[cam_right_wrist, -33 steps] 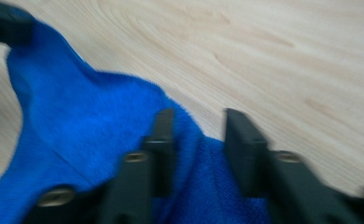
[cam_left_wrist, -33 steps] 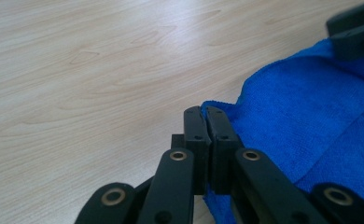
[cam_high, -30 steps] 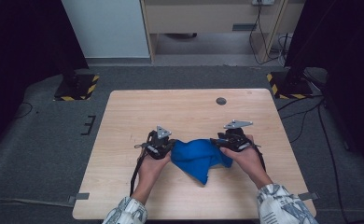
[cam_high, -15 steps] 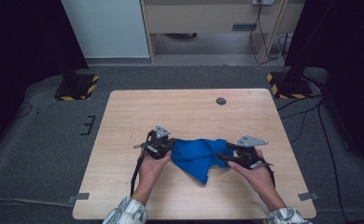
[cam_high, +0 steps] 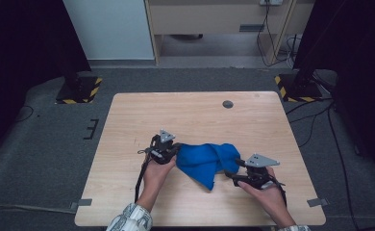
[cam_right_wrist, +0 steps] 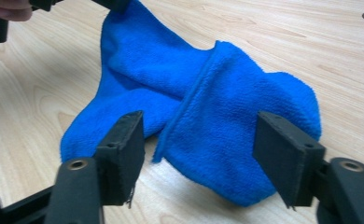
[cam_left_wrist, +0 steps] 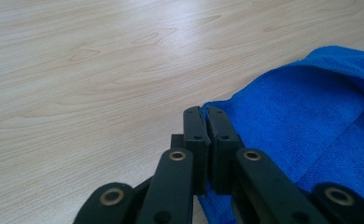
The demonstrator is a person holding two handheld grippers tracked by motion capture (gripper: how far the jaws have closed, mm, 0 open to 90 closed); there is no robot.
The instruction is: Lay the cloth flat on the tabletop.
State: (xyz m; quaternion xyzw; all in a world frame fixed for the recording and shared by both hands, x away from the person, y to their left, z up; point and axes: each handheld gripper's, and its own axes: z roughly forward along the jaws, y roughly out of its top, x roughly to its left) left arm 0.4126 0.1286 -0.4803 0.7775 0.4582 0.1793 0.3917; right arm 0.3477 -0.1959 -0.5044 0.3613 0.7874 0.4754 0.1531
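Two hand-held grippers work on one blue cloth point(cam_high: 208, 161) on a pale wooden table point(cam_high: 195, 115). The cloth lies crumpled near the middle of the table's near half, folded over itself, with one corner pointing toward the person. A seam edge runs diagonally across its top in the right gripper view.

The left gripper point(cam_high: 170, 153) sits at the cloth's left end. In the left gripper view its jaws are clenched together, and the cloth's edge point(cam_left_wrist: 306, 121) is pinched between them, with the rest of the fabric spreading away to the right of the jaws. The left hand point(cam_high: 157, 172) wraps the gripper's body, and a patterned sleeve point(cam_high: 130, 219) shows at the picture's bottom edge.

The right gripper point(cam_high: 238, 168) lies just beside the cloth's right end, held by the right hand point(cam_high: 265, 192). Its jaws have just been opening. In the right gripper view they stand apart, one on each side of the picture, and the pads do not press on anything. The cloth point(cam_right_wrist: 208, 121) lies on the table ahead of them, released and slumped in a soft heap.

A small dark round grommet point(cam_high: 228, 104) is set into the table near its far edge, well apart from the cloth. Grey carpet point(cam_high: 46, 144) surrounds the table, with cables point(cam_high: 320, 125) trailing along its right side.
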